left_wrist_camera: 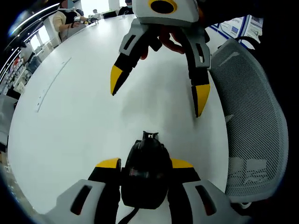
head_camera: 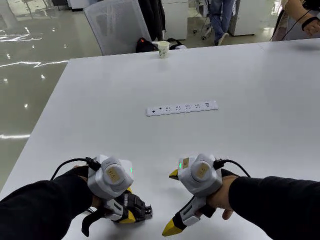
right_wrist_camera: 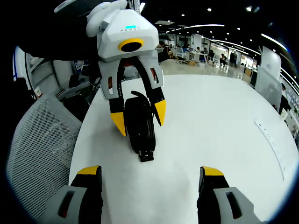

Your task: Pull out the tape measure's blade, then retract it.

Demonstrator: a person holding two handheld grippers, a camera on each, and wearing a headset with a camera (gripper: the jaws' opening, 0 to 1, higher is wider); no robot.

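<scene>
Left gripper (left_wrist_camera: 145, 164) fingers clamped on tape measure (left_wrist_camera: 145, 182) | right gripper (right_wrist_camera: 150, 171) fingers apart | head view: power strip (head_camera: 182, 108)

My left gripper (head_camera: 129, 212) clamps black tape measure (head_camera: 141, 206); my right gripper (head_camera: 173, 202) beside it, jaws spread.

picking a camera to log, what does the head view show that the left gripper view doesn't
Head view, not the left gripper view: a cup on the far side and the person's sleeves. Left gripper view, not the head view: a mesh chair at the grippers' side of the bench. Both: the white table, the left gripper shut on the tape, and the right gripper open.
</scene>
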